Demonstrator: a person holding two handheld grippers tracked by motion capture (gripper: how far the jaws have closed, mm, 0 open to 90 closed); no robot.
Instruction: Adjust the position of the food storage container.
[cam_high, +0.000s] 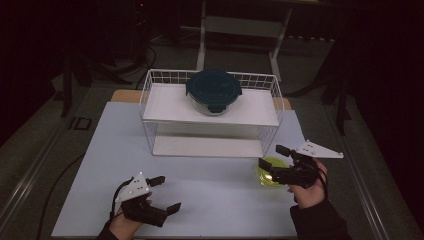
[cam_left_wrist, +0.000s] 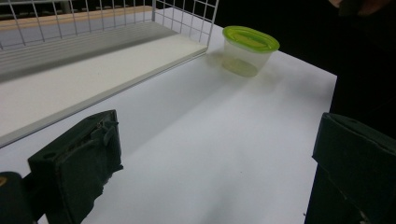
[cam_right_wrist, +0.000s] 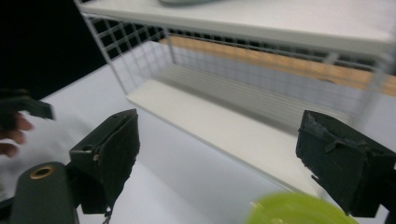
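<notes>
Your white table (cam_high: 200, 200) carries a wire rack (cam_high: 150, 107), its upper shelf bearing a dark-lidded glass bowl (cam_high: 214, 90). Your right claw (cam_high: 274, 159) stands apart above the green-lidded container (cam_high: 271, 176), just beside the rack's front corner. Your left claw (cam_high: 165, 192) stands apart, empty, well away from the container.

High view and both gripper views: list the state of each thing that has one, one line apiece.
Round glass container with dark teal lid: lid on, upright on the rack's top shelf.
Small clear tub with lime-green lid: lid on, upright on the table.
Left gripper: open, nothing between its jaws.
Right gripper: open, above the tub.
</notes>
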